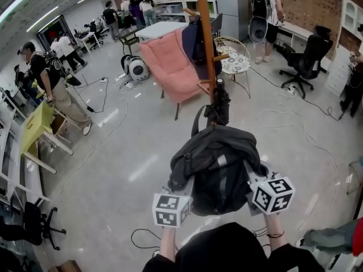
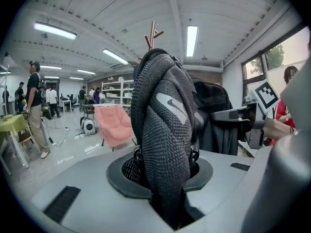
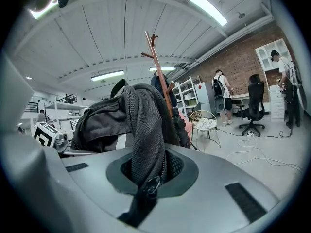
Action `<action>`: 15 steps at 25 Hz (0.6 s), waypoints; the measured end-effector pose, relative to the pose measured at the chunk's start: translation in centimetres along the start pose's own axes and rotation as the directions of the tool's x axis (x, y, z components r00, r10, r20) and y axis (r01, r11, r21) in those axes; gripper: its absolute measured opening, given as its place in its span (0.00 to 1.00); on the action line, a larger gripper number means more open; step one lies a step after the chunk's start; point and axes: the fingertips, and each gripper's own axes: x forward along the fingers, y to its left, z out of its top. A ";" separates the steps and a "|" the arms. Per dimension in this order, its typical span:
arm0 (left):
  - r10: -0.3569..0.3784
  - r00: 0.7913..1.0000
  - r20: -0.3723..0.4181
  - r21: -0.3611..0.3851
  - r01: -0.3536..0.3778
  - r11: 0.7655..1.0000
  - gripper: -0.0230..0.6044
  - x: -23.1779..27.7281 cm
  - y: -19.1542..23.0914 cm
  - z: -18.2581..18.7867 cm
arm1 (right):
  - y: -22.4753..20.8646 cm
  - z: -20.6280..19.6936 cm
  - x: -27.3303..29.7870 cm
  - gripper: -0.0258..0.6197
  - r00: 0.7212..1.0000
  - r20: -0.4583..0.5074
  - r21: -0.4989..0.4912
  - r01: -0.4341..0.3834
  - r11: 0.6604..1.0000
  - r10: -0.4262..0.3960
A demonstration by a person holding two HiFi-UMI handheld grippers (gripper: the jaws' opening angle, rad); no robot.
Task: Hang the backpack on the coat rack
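backpack held up in front of the coat rack

the wooden coat rack (image 1: 205,38) stands on the floor just ahead, a dark garment (image 1: 194,43) on its pegs and a pink armchair (image 1: 170,64) behind it. the black backpack (image 1: 218,163) is off the floor, carried between both tools on the near side of the rack's pole and not on any peg. the left hand-held gripper (image 1: 176,203) pinches a wide mesh shoulder strap (image 2: 163,130). the right hand-held gripper (image 1: 264,192) is clamped on the other mesh strap (image 3: 143,130).
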 end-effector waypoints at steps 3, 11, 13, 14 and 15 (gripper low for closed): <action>-0.005 1.000 -0.006 0.000 0.005 1.000 0.23 1.5 1.1 0.7 | -0.6 0.6 1.7 0.08 1.000 -0.005 0.006 0.007 1.000 -0.007; -0.017 1.000 -0.025 -0.016 0.017 1.000 0.23 6.4 4.4 2.1 | -2.6 2.0 7.1 0.08 0.999 -0.025 0.013 0.020 1.000 -0.020; -0.023 0.999 -0.033 -0.018 0.023 1.000 0.23 8.0 5.2 2.5 | -3.4 2.2 8.6 0.08 0.999 -0.034 0.021 0.025 0.999 -0.025; -0.025 0.999 -0.036 -0.020 0.025 1.000 0.23 8.9 5.6 2.7 | -3.8 2.3 9.3 0.08 0.999 -0.037 0.025 0.027 0.999 -0.026; -0.027 0.999 -0.038 -0.021 0.026 0.999 0.23 9.7 6.1 3.0 | -4.1 2.5 10.1 0.08 0.999 -0.040 0.030 0.026 0.999 -0.025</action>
